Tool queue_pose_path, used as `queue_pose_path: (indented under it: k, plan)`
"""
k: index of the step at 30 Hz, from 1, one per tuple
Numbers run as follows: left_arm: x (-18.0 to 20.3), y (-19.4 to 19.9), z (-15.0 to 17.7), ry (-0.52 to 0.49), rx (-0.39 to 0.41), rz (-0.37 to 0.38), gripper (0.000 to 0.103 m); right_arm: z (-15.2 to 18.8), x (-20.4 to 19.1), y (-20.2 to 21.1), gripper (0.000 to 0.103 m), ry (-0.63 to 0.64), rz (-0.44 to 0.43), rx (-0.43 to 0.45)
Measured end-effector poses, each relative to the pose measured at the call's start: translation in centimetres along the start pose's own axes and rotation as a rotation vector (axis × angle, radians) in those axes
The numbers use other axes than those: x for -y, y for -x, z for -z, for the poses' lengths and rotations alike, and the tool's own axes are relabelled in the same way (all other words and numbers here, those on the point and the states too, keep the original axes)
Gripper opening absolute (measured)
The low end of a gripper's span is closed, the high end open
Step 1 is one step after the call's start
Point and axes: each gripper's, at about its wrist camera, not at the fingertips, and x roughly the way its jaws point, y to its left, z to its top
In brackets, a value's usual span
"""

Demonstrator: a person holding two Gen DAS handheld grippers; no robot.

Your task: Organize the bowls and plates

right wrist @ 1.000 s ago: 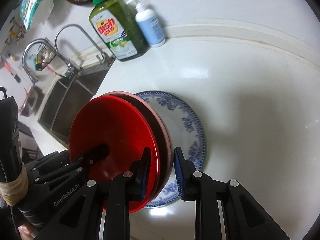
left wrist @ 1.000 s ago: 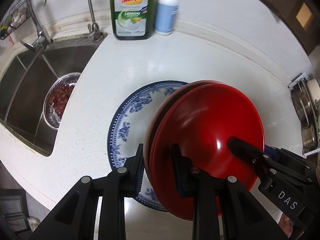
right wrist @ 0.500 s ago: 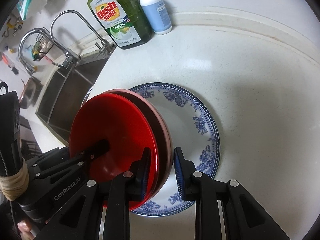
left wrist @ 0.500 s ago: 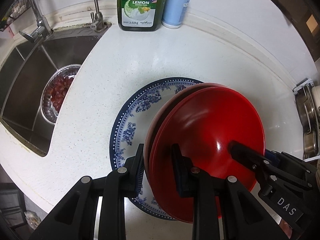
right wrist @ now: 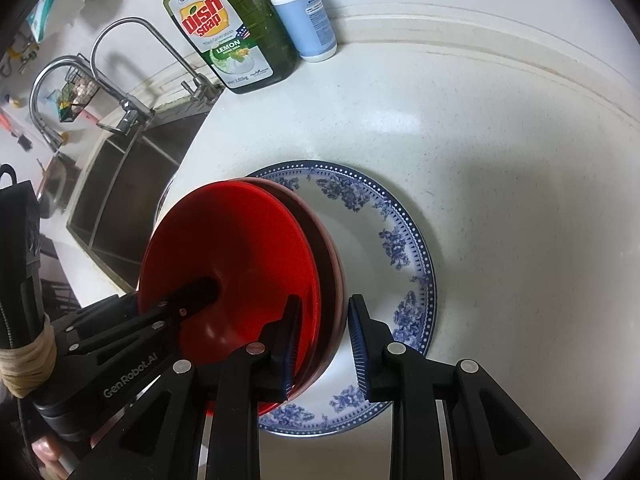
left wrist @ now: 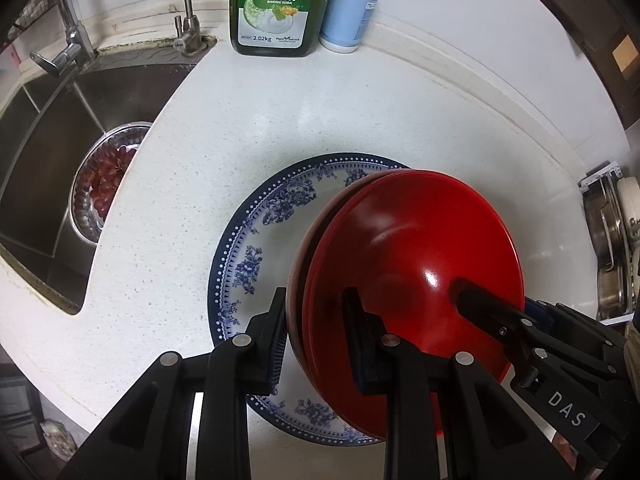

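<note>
Above the white speckled stone counter, the left gripper and the right gripper each clamp opposite rims of two stacked glossy red bowls, held tilted over a blue-and-white floral plate. Open counter lies right of the plate; the steel sink edge is near its left, and a green dish soap bottle stands behind.

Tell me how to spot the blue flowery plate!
Find the sink, then look across the white counter toward its middle. The blue flowery plate lies flat there, under the red bowls both grippers hold above it. It alone is white with blue flowers and a dotted blue rim.
</note>
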Motion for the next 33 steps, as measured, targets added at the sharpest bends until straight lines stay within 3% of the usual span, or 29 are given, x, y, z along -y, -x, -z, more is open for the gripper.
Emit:
queue_pose_path:
  k: [4,9,11,14,21,23,33]
  plan:
    - [0.2,0.8,-0.1,-0.032,0.047,-0.028,0.028,-0.1,-0.2,0.2,0.027,0.008,0.004,0.025]
    - [0.4,2.1,-0.2,-0.081,0.115,-0.063,0.044,0.0,-0.3,0.5,0.028,0.012,0.009,0.037]
    - [0.5,2.9,-0.1,-0.113,0.15,-0.076,0.052,0.1,-0.3,1.0,0.039,0.012,0.024,0.057]
    - [0.9,4.4,0.3,-0.143,0.214,-0.086,0.066,0.5,-0.4,2.4,0.045,0.016,0.038,0.101]
    - [2.1,8.4,2.6,-0.188,0.405,-0.115,0.082,2.9,-0.4,7.1,0.06,0.002,0.125,0.277]
    - [2.4,9.3,3.5,-0.196,0.451,-0.128,0.085,4.0,-0.2,8.4,0.072,-0.01,0.159,0.343]
    - [3.2,13.3,9.9,-0.227,0.588,-0.151,0.095,10.5,-1.3,13.8,0.085,-0.003,0.328,0.554]
